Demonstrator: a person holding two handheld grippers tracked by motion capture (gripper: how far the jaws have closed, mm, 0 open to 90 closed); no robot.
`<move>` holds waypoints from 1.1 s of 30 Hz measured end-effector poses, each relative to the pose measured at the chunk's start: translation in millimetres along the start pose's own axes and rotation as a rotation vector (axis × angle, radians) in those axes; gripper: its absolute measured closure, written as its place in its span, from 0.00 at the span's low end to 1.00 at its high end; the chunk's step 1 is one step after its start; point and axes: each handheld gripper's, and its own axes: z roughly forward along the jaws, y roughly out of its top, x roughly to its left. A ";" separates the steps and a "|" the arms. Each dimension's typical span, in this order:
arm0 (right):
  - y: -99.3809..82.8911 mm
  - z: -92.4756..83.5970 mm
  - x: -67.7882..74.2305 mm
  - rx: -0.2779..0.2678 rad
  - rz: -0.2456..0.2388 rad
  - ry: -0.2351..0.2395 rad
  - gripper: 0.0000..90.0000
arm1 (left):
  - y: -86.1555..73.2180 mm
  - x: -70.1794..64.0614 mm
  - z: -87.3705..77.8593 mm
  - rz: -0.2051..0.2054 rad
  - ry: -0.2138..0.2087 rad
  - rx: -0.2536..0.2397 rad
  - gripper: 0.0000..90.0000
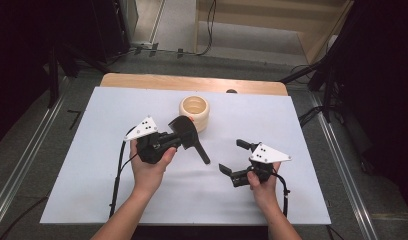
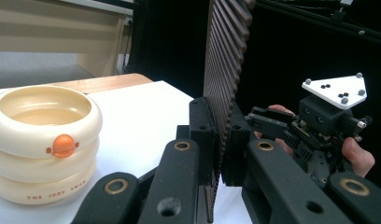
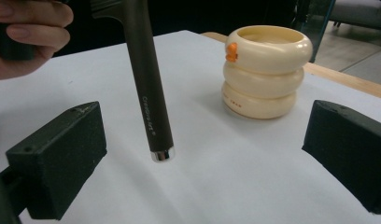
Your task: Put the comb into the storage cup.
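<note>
My left gripper (image 1: 179,137) is shut on the ribbed flat head (image 2: 226,56) of a dark utensil, held just above the white sheet. Its long dark handle (image 1: 199,149) slants down toward the right and ends in a shiny metal cap (image 3: 161,155). My right gripper (image 1: 231,155) stands open to the right of that handle end, its jaws wide apart with nothing between the pads. In the right gripper view the handle (image 3: 149,93) hangs ahead of the jaws, left of centre. A cream ringed holder (image 1: 196,112) with an orange knob stands upright just behind the utensil's head.
A white sheet (image 1: 92,175) covers the table, with a strip of bare wood (image 1: 192,82) along the far edge. Metal rails and cables run on the floor beside the table. Dark stands rise at both far corners.
</note>
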 end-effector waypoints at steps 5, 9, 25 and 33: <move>-4.7 -7.4 -5.5 0.006 -0.006 -0.025 0.00 | 1.6 2.0 0.2 0.000 0.005 -0.002 0.95; -7.6 -13.1 -9.1 0.018 -0.008 -0.042 0.00 | 3.4 3.2 -0.3 0.003 0.008 0.000 0.95; -20.8 -34.9 -19.2 0.040 0.000 -0.094 0.00 | 14.4 11.8 -4.8 0.012 0.028 -0.011 0.95; -30.1 -48.1 -24.6 0.044 0.016 -0.125 0.00 | 21.6 17.7 -4.4 0.014 0.039 -0.016 0.95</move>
